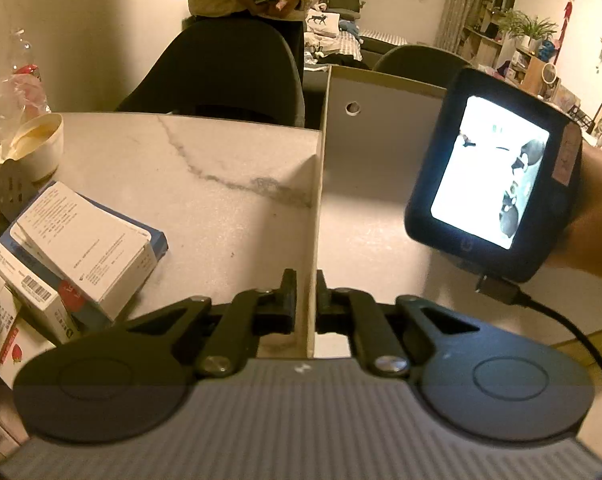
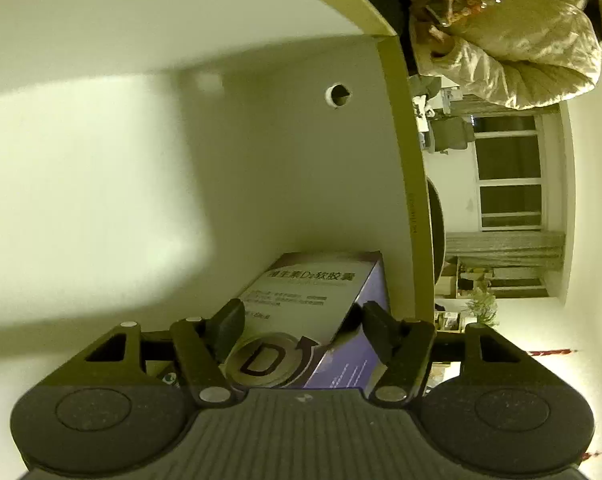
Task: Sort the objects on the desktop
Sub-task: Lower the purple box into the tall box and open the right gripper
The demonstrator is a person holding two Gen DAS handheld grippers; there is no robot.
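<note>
Marble tabletop: left gripper pinches the box wall; right gripper clasps the vitamin box, long axis toward 12 o'clock.

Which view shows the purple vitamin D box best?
The right wrist view: the purple box lies between the right gripper fingers, inside the white cardboard box. The left wrist view shows none of it.

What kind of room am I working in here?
Most likely a home living and dining room: a marble-look table with dark chairs, a sofa behind, and potted plants on shelves.
</note>
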